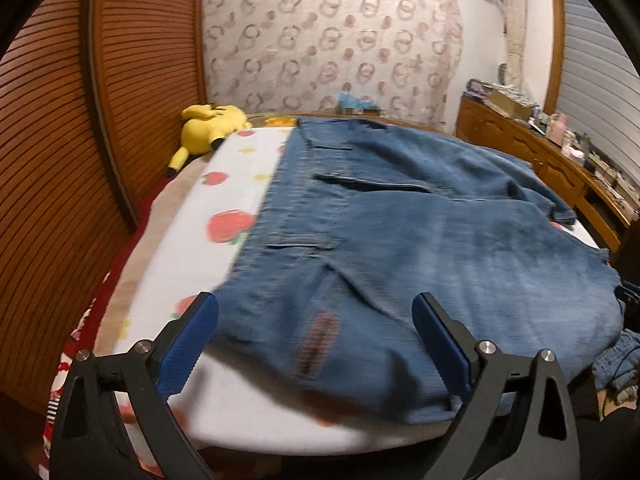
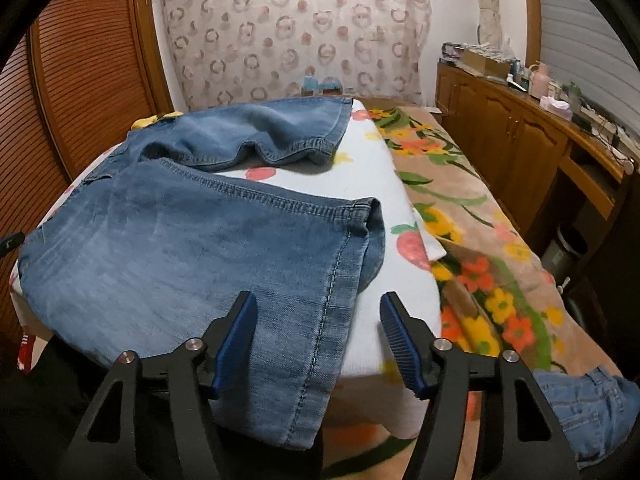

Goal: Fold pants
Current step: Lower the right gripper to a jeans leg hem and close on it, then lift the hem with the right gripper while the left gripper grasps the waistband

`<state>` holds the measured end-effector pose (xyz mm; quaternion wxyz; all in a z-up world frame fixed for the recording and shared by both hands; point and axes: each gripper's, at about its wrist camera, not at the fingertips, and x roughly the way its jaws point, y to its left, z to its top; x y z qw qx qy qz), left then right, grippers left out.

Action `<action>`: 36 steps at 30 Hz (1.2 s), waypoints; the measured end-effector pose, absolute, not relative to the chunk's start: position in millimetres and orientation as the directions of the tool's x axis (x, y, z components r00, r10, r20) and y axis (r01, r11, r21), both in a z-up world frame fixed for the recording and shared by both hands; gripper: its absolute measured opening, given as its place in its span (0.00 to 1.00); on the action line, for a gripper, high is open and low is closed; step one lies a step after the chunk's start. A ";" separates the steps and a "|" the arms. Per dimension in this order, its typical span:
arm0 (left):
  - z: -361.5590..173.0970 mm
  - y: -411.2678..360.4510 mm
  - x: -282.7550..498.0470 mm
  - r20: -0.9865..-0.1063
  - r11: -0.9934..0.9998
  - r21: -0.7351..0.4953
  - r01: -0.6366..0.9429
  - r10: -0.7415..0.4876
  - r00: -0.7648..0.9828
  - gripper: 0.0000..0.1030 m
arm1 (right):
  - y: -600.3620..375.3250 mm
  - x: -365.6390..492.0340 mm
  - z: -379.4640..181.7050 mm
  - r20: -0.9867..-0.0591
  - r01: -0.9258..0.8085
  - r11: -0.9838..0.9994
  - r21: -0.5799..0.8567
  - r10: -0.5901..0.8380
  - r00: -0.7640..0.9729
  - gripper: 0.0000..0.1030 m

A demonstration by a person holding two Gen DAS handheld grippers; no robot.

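Observation:
Blue denim pants (image 1: pixel 400 232) lie spread on a white fruit-print sheet (image 1: pixel 224 184) on a bed. In the left wrist view the waistband end with its brown label lies nearest me, between the wide-open jaws of my left gripper (image 1: pixel 316 320), which holds nothing. In the right wrist view the two legs (image 2: pixel 180 248) point right, the near leg's hem hanging over the front edge. My right gripper (image 2: pixel 318 316) is open over that near leg's lower edge, holding nothing.
A yellow plush toy (image 1: pixel 212 124) lies at the bed's far left by a wooden slatted door (image 1: pixel 52 160). A floral blanket (image 2: pixel 480 240) covers the bed's right part. A wooden cabinet (image 2: pixel 520 136) with clutter runs along the right. More denim (image 2: pixel 592 408) lies at bottom right.

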<state>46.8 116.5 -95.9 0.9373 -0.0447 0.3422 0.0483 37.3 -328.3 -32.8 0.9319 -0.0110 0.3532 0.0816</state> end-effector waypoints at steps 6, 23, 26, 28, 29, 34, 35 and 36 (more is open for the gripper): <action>-104.0 144.6 49.6 -0.658 0.983 -0.061 -0.171 0.089 0.748 0.84 | -327.1 37.8 -22.9 -0.668 -0.197 0.979 0.053 0.181 0.722 0.26; -126.3 161.1 54.2 -0.699 0.980 -0.096 -0.177 0.060 0.712 0.75 | -311.9 23.3 70.3 -0.494 -0.276 0.960 -0.051 0.216 0.842 0.04; -127.1 162.7 54.3 -0.701 0.979 -0.100 -0.180 0.059 0.711 0.75 | -302.3 33.4 78.6 -0.463 -0.300 0.951 -0.077 0.233 0.855 0.04; -127.4 162.8 54.0 -0.701 0.979 -0.099 -0.181 0.060 0.710 0.75 | -294.8 47.3 76.3 -0.454 -0.321 0.944 -0.078 0.254 0.854 0.04; -127.0 162.5 53.8 -0.702 0.979 -0.098 -0.181 0.061 0.710 0.75 | -295.0 57.7 69.2 -0.456 -0.329 0.941 -0.078 0.260 0.851 0.04; -127.0 162.5 53.8 -0.702 0.979 -0.098 -0.180 0.060 0.710 0.75 | -279.8 101.2 31.2 -0.545 -0.363 0.927 -0.089 0.260 0.797 0.04; -127.1 162.5 53.4 -0.702 0.979 -0.096 -0.179 0.061 0.710 0.75 | -281.8 108.2 23.5 -0.572 -0.369 0.926 -0.081 0.260 0.778 0.04; -127.2 162.4 53.4 -0.703 0.979 -0.095 -0.178 0.061 0.709 0.75 | -283.3 110.5 16.9 -0.600 -0.372 0.926 -0.071 0.258 0.757 0.04</action>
